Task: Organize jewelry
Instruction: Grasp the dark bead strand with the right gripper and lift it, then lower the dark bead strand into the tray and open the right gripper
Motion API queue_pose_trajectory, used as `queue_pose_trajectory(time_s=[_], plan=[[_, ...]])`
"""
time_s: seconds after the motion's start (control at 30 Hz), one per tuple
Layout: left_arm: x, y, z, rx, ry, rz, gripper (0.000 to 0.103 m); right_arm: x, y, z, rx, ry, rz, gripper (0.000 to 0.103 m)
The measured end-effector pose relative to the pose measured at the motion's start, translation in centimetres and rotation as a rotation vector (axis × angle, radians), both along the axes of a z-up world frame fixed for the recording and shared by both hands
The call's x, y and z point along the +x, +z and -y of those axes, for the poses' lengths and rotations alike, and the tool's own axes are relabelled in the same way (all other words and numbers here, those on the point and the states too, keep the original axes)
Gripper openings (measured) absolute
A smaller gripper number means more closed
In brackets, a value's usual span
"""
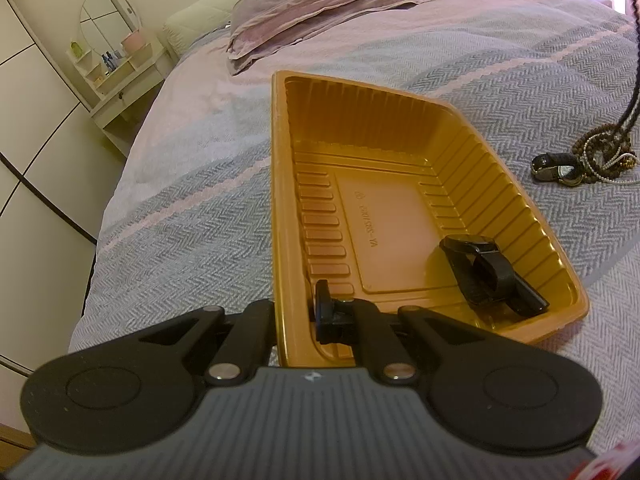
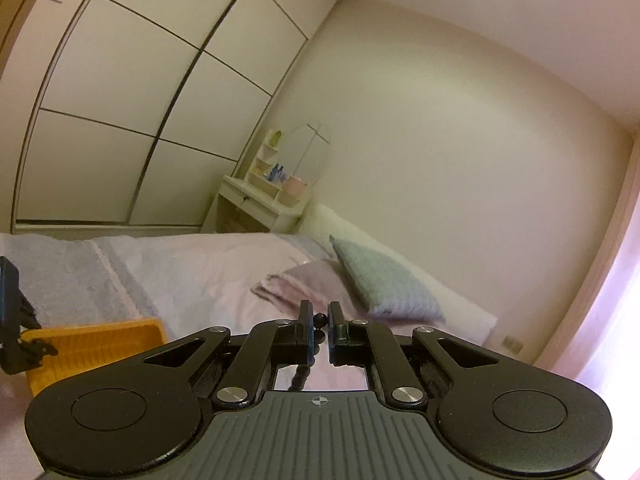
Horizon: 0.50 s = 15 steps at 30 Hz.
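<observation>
An orange plastic tray point(image 1: 400, 128) lies on the bed with a black watch point(image 1: 486, 272) in its near right corner. My left gripper point(image 1: 298, 320) is shut on the tray's near left rim, one finger inside and one outside. A pile of bead necklaces and watches point(image 1: 588, 160) lies to the right of the tray. A black bead necklace point(image 1: 634, 60) hangs taut from above onto that pile. My right gripper point(image 2: 319, 322) is raised above the bed and shut on that black bead necklace point(image 2: 301, 376), which hangs below its fingers. The tray point(image 2: 100, 340) shows low at left.
The bed is covered by a grey and pink striped blanket point(image 1: 192, 216). A folded pink cloth point(image 1: 320, 4) and a grey pillow point(image 2: 384, 280) lie at its head. A white vanity with a mirror point(image 1: 116, 64) and a wardrobe point(image 2: 120, 100) stand beyond.
</observation>
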<state>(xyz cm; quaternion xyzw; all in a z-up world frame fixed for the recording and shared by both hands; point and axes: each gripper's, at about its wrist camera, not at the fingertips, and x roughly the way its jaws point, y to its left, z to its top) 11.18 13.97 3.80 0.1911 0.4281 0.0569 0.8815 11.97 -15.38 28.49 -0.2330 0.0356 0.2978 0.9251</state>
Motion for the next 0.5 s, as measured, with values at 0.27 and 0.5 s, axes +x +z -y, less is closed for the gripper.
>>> queue_pose_trajectory(time_s=[0.27,0.5], plan=[[0.0,0.0,-0.1,-0.002,-0.004,-0.002,0.003,1.0,1.5,-2.3,-0.006,0.049,-0.001,0.007],[0.1,-0.1,-0.3,-0.007,-0.005,-0.003,0.004,2.5,3.3,-7.3,-0.020,0.164,-0.004,0.007]])
